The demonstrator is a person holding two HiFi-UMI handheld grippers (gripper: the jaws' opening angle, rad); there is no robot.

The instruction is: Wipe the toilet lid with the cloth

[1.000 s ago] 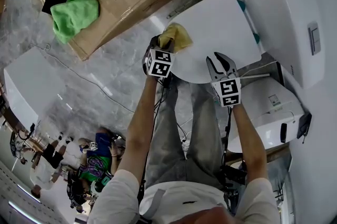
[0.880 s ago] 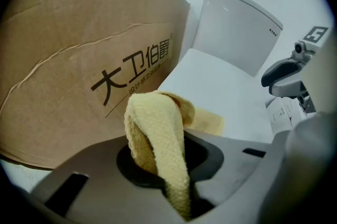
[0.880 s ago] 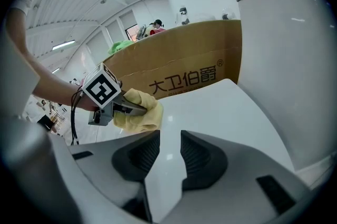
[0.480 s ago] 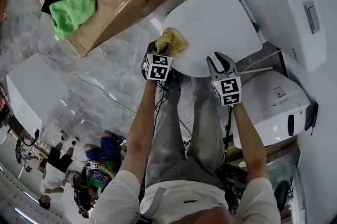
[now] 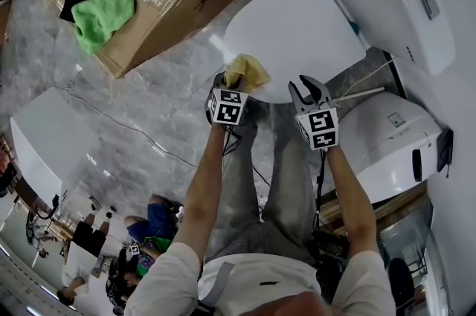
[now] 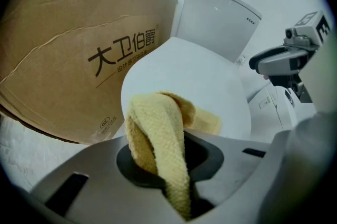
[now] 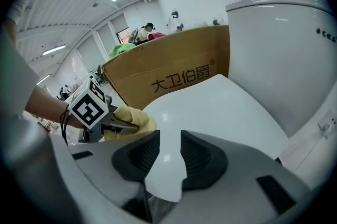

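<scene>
Head view: the left hand-held gripper [image 5: 233,82] holds a yellow cloth [image 5: 248,71] at the front edge of the white toilet lid [image 5: 297,17]. The right hand-held gripper [image 5: 311,89] hovers beside it.
Left gripper view: jaws clamp the cloth.
Right gripper view: jaws narrowly apart, empty, above the lid.

White short-sleeved shirt [image 5: 256,281], grey trousers [image 5: 256,181]; left tongs [image 5: 233,81] and right tongs [image 5: 309,88] grey, black-white marker cubes [image 5: 227,105]

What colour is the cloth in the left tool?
Pale yellow terry cloth; clearest in left gripper view.
</scene>
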